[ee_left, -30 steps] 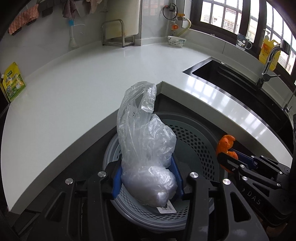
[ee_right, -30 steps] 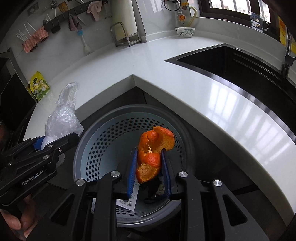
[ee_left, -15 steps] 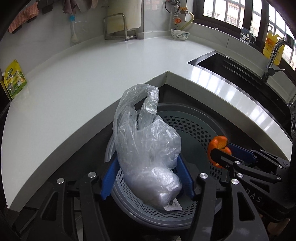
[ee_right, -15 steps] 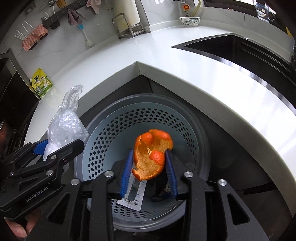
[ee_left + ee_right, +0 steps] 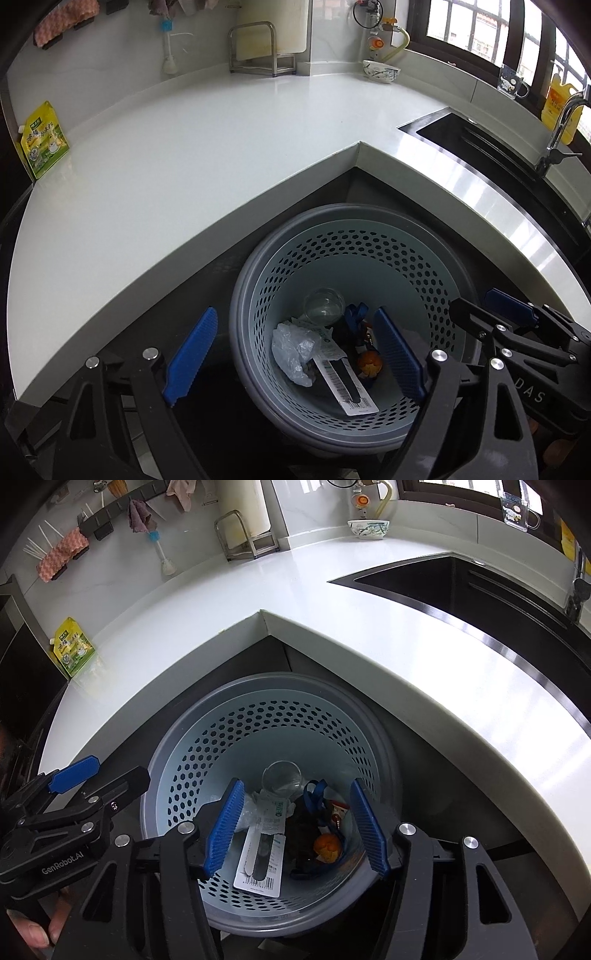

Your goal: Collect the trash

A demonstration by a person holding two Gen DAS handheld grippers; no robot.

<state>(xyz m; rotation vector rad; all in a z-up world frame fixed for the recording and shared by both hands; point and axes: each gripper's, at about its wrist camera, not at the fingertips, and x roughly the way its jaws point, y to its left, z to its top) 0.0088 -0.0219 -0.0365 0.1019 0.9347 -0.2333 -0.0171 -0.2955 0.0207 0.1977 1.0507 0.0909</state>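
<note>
Now, my left gripper [image 5: 295, 358]: its jaws were opening wide over the bin, nothing between the blue pads; a second ago they had been clamped on the plastic bag.
My right gripper [image 5: 295, 827]: jaws also opening, empty; the orange peel it had held a moment before was gone from them.
Plastic bag [image 5: 295, 350]: lay crumpled at the bottom of the bin, against the left side, no longer in my grip.
Orange peel [image 5: 327, 847]: rested on the bin floor, towards the right, near some dark scraps and a blue strap.
Other trash: a clear cup [image 5: 282, 777] lay on its side at the far part of the floor, and a barcode card [image 5: 260, 864] lay flat nearest me.
Bin [image 5: 436, 266]: a grey, perforated basket, standing on the dark floor in the inner corner of the counter.
Meaning for the task: I judged that both pieces had dropped in, so this pair was done and both hands were free for more.
Counter [image 5: 221, 147]: white, L-shaped, glossy and nearly bare; a green packet [image 5: 44, 140] leaned at the far left, a patterned bowl [image 5: 380, 72] sat near the back corner.
Room: a kitchen, with a dark sink [image 5: 461, 587] and tap to the right, windows behind it, a metal rack [image 5: 258, 48], and cloths hanging on the wall.
</note>
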